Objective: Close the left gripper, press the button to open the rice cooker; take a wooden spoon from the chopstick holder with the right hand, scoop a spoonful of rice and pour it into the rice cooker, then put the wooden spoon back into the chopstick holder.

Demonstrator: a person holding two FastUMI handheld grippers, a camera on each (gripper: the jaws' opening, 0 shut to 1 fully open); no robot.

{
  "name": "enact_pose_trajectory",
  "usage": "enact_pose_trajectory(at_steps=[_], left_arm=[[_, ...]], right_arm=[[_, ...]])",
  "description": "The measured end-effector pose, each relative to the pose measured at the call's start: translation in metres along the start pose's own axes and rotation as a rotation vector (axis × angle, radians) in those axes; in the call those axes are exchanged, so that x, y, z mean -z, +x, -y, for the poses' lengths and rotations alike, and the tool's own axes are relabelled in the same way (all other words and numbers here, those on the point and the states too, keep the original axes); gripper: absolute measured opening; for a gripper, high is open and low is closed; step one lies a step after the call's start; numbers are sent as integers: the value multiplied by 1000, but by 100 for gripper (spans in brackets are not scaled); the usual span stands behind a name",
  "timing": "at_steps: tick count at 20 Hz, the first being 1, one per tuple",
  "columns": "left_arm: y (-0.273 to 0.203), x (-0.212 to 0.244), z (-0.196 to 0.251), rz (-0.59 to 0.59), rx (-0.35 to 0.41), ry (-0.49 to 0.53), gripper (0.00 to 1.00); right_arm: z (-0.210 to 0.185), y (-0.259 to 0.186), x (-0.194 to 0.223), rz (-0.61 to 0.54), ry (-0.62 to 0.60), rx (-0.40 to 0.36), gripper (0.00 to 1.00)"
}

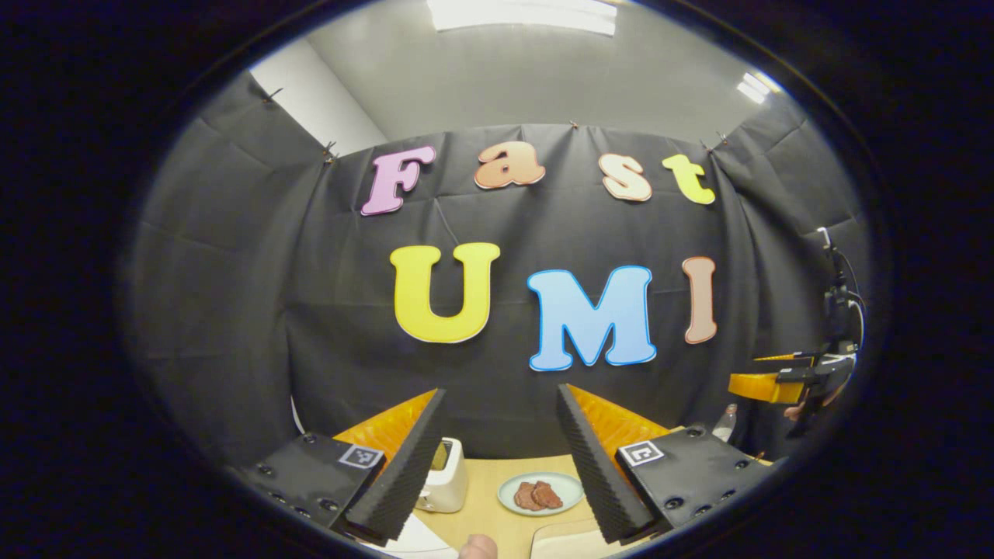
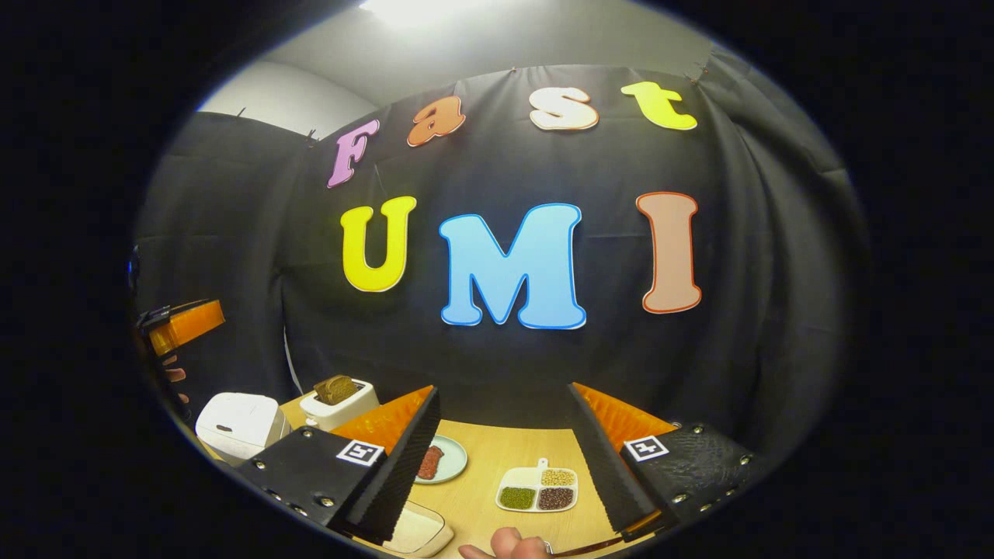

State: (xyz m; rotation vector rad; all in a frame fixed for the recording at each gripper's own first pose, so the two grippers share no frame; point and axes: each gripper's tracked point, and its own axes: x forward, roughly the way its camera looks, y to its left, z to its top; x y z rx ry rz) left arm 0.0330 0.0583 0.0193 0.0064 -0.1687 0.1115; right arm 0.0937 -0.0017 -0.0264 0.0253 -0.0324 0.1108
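My left gripper (image 1: 501, 394) is held high and open, with nothing between its fingers; it faces the booth wall. My right gripper (image 2: 504, 390) is also open and empty. The white rice cooker (image 2: 237, 423), lid down, sits low at the left of the right gripper view. Above it, farther off, is the left gripper (image 2: 182, 322) with a hand on it. The right gripper (image 1: 780, 384) appears at the far right edge of the left gripper view. A clear container of white rice (image 2: 418, 532) lies under my right gripper's left finger.
A white toaster (image 2: 338, 400) (image 1: 444, 485) holding bread stands at the back of the wooden table (image 2: 497, 442). A plate with meat slices (image 1: 541, 493) (image 2: 439, 460) and a divided dish of grains (image 2: 537, 487) lie mid-table. A fingertip (image 2: 509, 543) shows at the bottom edge.
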Motion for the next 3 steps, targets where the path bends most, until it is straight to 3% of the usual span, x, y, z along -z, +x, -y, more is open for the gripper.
enact_pose_trajectory(at_steps=[2, 3], left_arm=[[-1, 14, -9, -18, 2, -11, 91], [-1, 20, -14, -27, 0, -10, 94]], right_arm=[[1, 4, 6, -12, 10, -1, 97], [2, 7, 8, -16, 9, 6, 97]])
